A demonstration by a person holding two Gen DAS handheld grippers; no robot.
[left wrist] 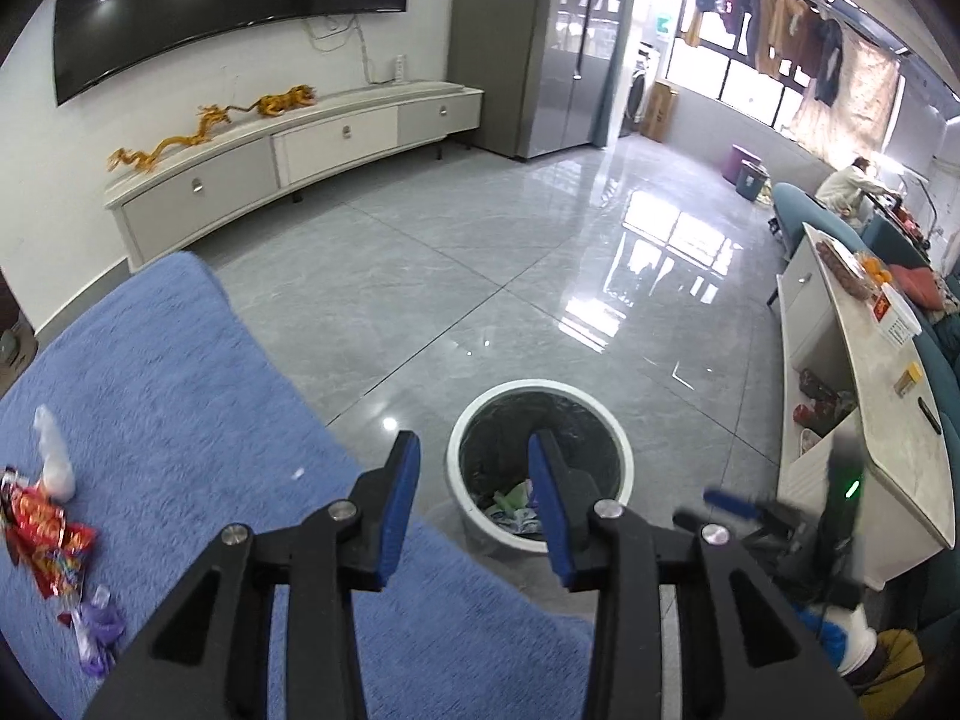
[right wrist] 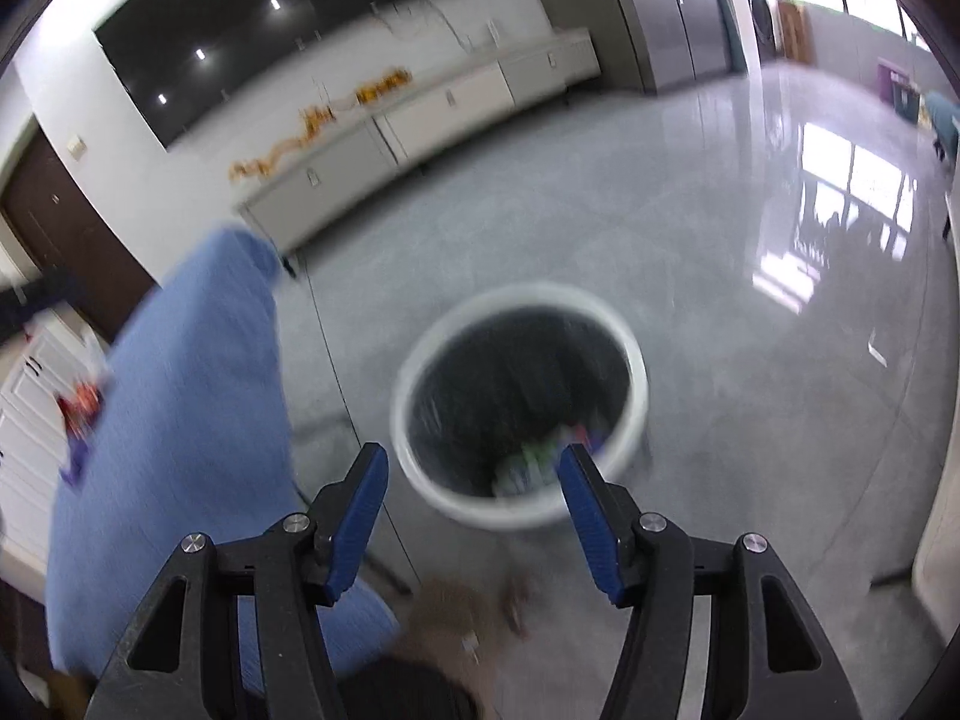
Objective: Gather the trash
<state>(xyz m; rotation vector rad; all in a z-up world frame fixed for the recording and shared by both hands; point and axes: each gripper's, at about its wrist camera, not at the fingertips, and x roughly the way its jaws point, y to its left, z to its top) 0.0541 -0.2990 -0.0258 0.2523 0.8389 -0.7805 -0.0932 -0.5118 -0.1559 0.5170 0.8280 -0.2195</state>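
While both empty: left gripper (left wrist: 474,450) and right gripper (right wrist: 471,465), jaws apart over bin (left wrist: 624,450); next, back to wrappers (left wrist: 45,534) on blue cloth (left wrist: 180,372).

Fuzzy blue cloth (left wrist: 180,372), glossy grey tile floor (left wrist: 480,252), bin (left wrist: 474,516) seemingly smooth white plastic.

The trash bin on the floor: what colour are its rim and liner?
The trash bin has a white rim and a black liner, clearest in the left wrist view.
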